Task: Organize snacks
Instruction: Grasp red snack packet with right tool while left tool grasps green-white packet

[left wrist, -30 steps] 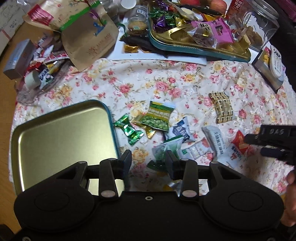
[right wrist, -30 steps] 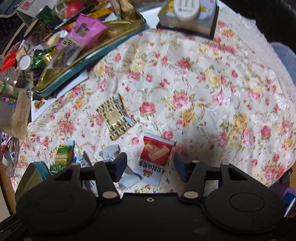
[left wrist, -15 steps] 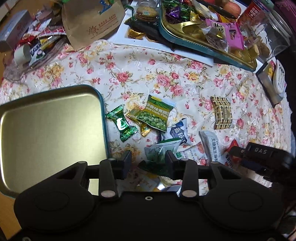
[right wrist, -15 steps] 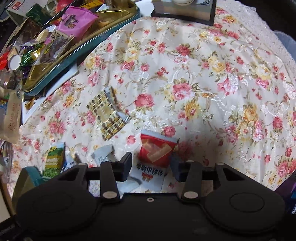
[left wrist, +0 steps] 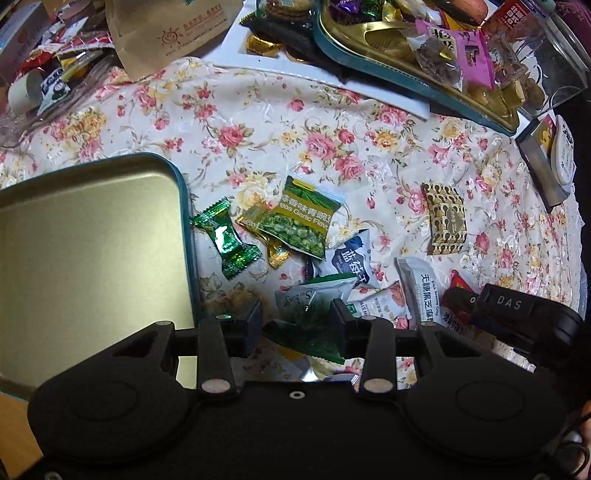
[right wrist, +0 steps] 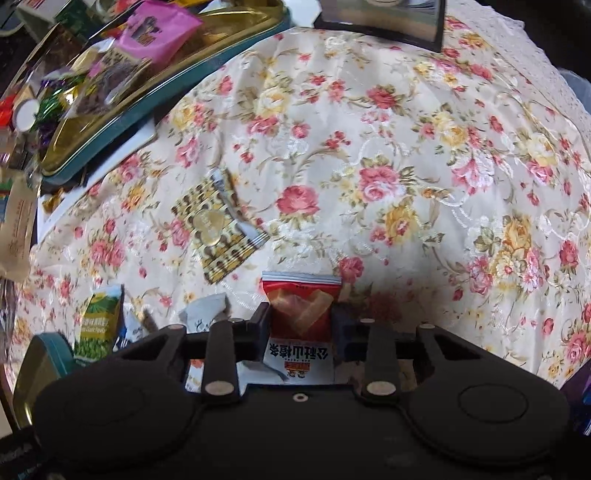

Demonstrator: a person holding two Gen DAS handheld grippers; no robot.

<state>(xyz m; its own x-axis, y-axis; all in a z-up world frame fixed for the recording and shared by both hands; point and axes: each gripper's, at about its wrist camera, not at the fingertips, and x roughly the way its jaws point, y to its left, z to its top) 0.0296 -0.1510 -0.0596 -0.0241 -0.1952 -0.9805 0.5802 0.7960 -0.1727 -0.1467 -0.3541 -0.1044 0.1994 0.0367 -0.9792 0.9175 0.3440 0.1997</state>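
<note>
Several snack packets lie on the flowered tablecloth beside an empty gold tin tray [left wrist: 92,236] with a teal rim. My left gripper [left wrist: 297,317] is open around a green-and-white packet [left wrist: 314,299], fingers on either side of it. Beyond lie a green pea packet [left wrist: 299,221], a green candy [left wrist: 227,238] and a gold patterned packet [left wrist: 445,219], which also shows in the right wrist view [right wrist: 218,225]. My right gripper [right wrist: 301,321] has closed in on a red-and-white packet [right wrist: 301,317]; both fingers touch its sides. The right gripper also shows in the left wrist view [left wrist: 513,314].
A full gold tray of sweets [left wrist: 406,55] stands at the back, with a brown paper bag [left wrist: 173,33] and wrappers to its left. A small boxed item [left wrist: 550,155] sits at the right edge. The cloth's lace edge [right wrist: 535,55] drops off at the right.
Both grippers moved down and forward onto their packets. The right fingers narrowed from wide open to touching the red packet. The left fingers now straddle the green-and-white packet.
</note>
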